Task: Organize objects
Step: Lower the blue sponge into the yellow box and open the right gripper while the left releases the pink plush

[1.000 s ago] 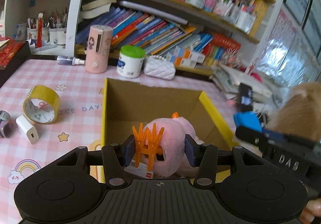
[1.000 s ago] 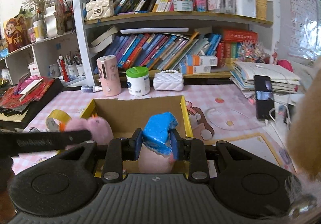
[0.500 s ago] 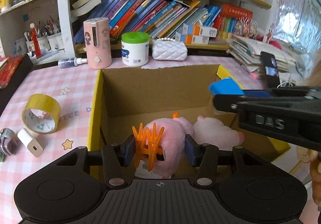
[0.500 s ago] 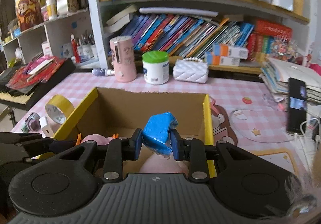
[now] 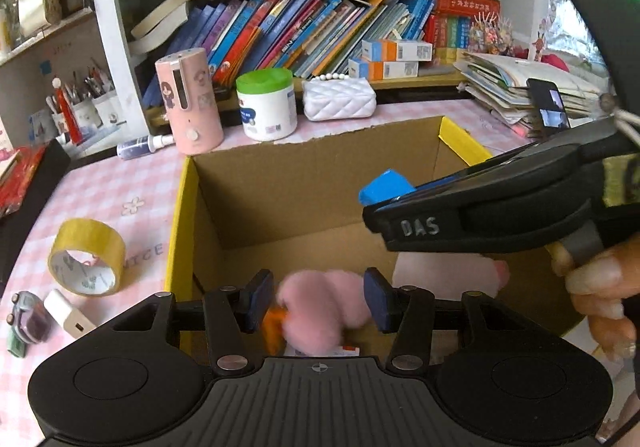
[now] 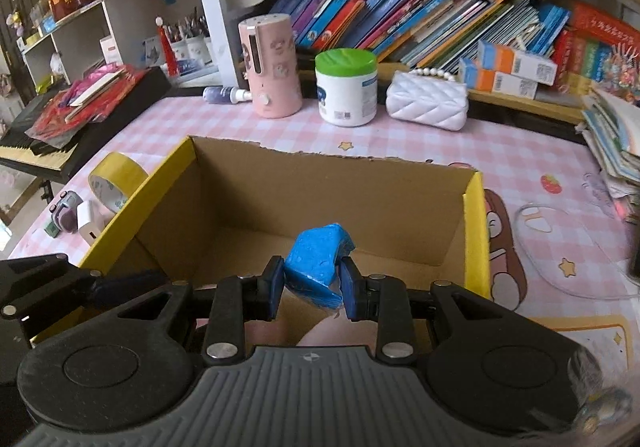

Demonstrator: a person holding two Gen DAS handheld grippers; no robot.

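Blue pads on your left gripper [image 5: 318, 297] sit either side of the pink plush [image 5: 320, 307], low in the centre of the frame, but the toy's blurred and there's a gap at the left pad, so I can't tell if you're pinching it or it's just loose between them. It's already down inside the cardboard box [image 5: 304, 187], with something orange under it, too blurry to name. Second pale pink plush [image 5: 448, 271] lies just right of it on the box floor.

Your right gripper [image 6: 312, 285] is clamped on the blue crumpled packet [image 6: 316, 263], bottom centre of its view, hanging over the box opening. My guess is you're holding it above the rim so it clears the yellow edge and lands on top of the plushies.

Further out on the pink checked tablecloth [image 6: 500, 151], at left: yellow tape roll [image 5: 86, 257], white charger [image 5: 66, 313] and a small toy car [image 5: 26, 317]. Looks like those are left to sort.
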